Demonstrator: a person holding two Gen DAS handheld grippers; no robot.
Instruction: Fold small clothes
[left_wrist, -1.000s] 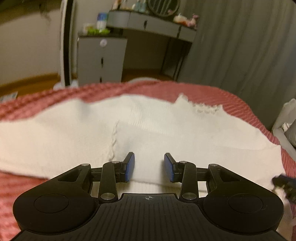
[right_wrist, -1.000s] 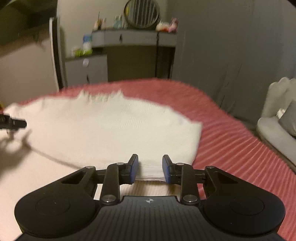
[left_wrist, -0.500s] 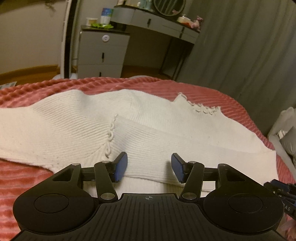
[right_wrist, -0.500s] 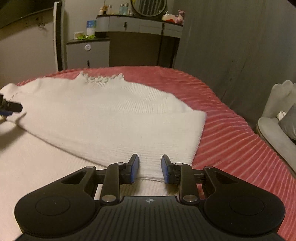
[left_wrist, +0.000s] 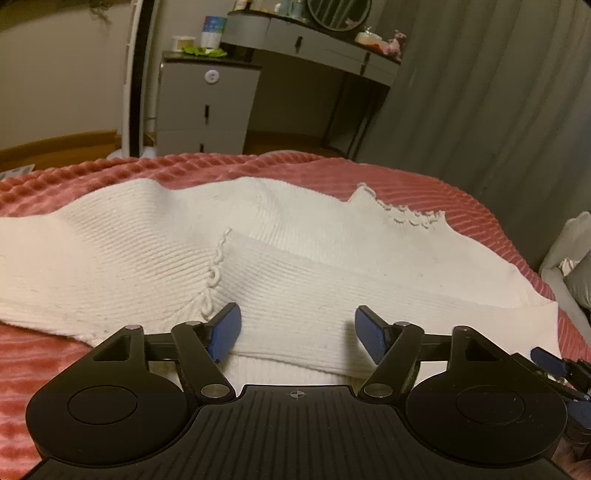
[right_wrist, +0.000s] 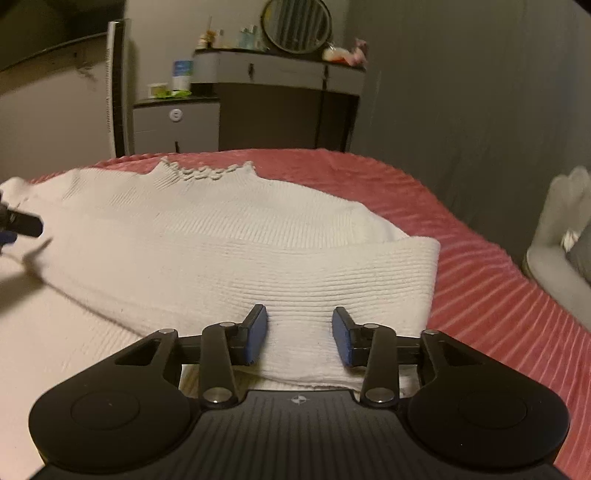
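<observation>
A white ribbed knit sweater (left_wrist: 155, 258) lies flat on the pink bedspread (left_wrist: 44, 362). One sleeve (left_wrist: 351, 291) is folded across the body, its scalloped cuff near the left gripper's left finger. My left gripper (left_wrist: 297, 334) is open and empty, low over the folded sleeve's near edge. In the right wrist view the sweater (right_wrist: 221, 236) shows its scalloped collar at the far side and a folded fold at the right. My right gripper (right_wrist: 299, 338) is open and empty over the near folded edge. The right gripper's tip shows in the left wrist view (left_wrist: 550, 363).
The pink ribbed bedspread (right_wrist: 480, 295) extends right of the sweater. Beyond the bed stand a grey drawer cabinet (left_wrist: 207, 107) and a grey dressing table (right_wrist: 277, 74) with a round mirror. Grey curtains hang at right; a pale armchair (right_wrist: 557, 251) stands beside the bed.
Both grippers have opened wider, the left most. Both have drawn closer and lower over the near edge of the folded sleeve; the sweater lies as before.
</observation>
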